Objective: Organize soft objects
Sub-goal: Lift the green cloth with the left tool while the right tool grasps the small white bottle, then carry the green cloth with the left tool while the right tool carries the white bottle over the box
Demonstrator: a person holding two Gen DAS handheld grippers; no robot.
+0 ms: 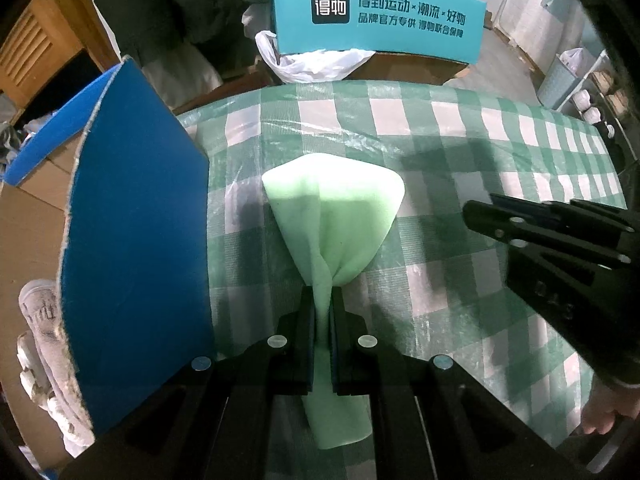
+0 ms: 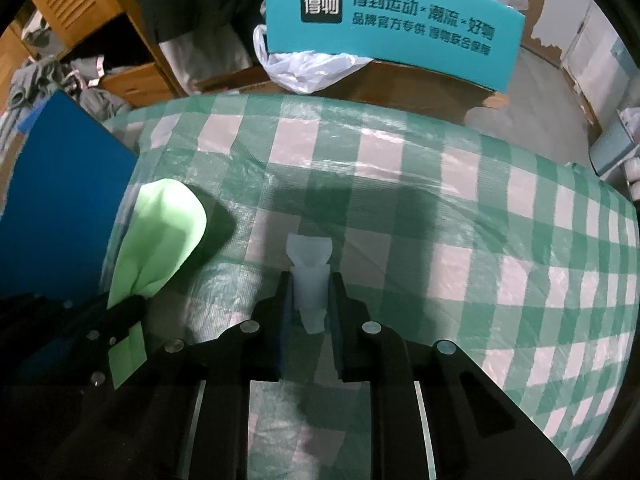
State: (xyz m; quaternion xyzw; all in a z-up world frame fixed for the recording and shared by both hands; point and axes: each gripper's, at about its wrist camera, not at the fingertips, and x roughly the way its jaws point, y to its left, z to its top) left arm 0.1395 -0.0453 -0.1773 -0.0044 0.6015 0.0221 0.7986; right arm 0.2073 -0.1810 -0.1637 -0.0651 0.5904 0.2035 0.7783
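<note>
Between left gripper, green foam (pinched), seemingly lengthwise away.

green foam: its middle is hidden between the pinching pads.
blue flap: cut off at nine o'clock in the right view.
white shoe: partly hidden behind the flap.

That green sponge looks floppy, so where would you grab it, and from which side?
Pinch the green sponge across its narrow middle, from above, as the left gripper does. Its flared ends are too broad for the jaws; the middle squashes thin between them.
</note>
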